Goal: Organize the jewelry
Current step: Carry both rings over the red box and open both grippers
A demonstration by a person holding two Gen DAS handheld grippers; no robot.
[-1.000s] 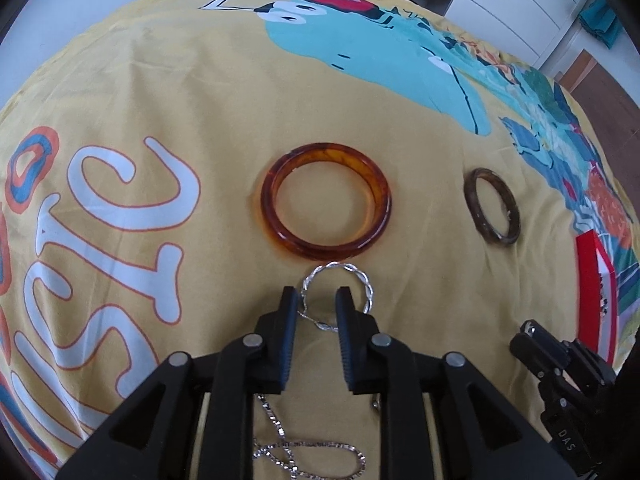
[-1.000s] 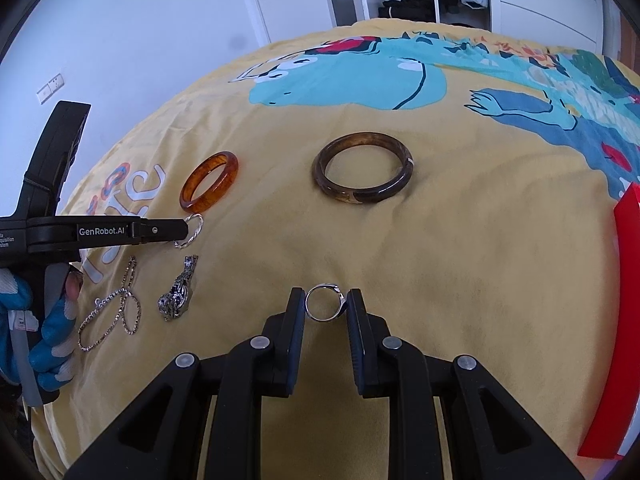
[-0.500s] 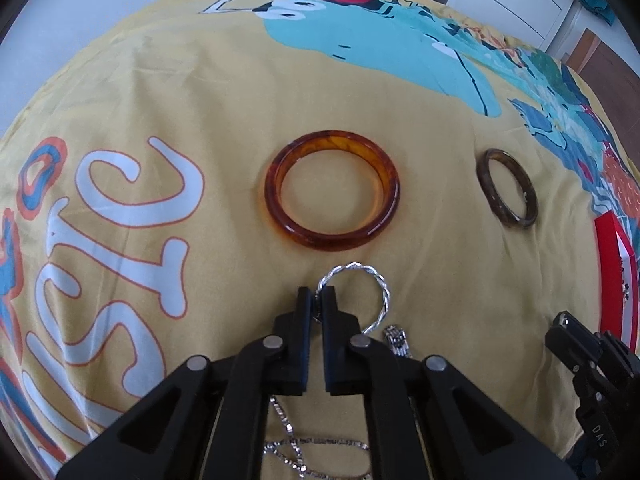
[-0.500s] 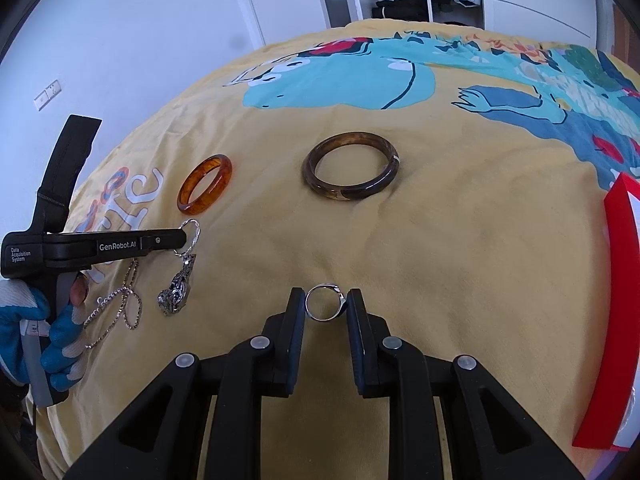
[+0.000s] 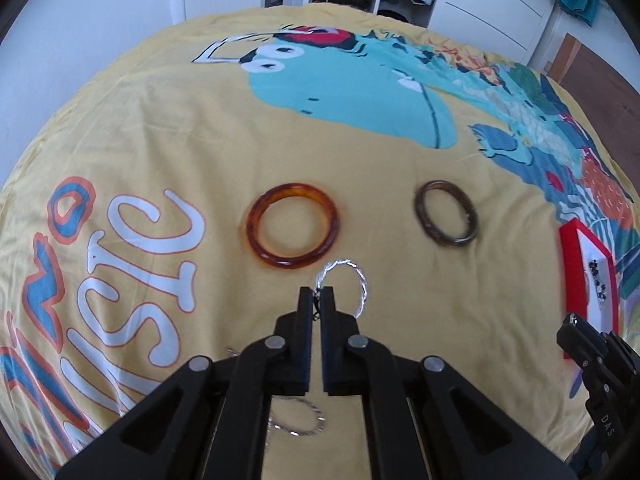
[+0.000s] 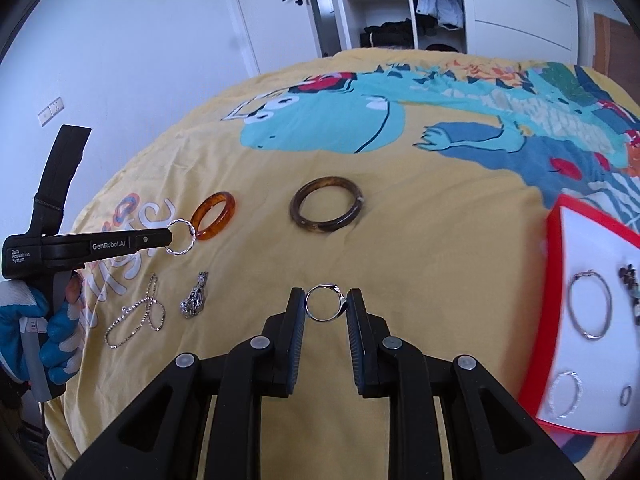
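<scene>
My left gripper is shut on the edge of a twisted silver ring bracelet, held up above the yellow bedspread; the right wrist view shows that same gripper with the bracelet sticking out. My right gripper is shut on a small silver ring, lifted off the cloth. An amber bangle and a dark brown bangle lie on the bedspread beyond. A red-rimmed white tray at the right holds several pieces.
A silver chain and a silver pendant lie on the bedspread at the left. A hand in a blue and white glove holds the left gripper. White wardrobes and a door stand behind the bed.
The left jaws closed on the twisted silver bracelet and lifted it off the cloth. The right gripper rose with the small ring, and the tray came into its view.
</scene>
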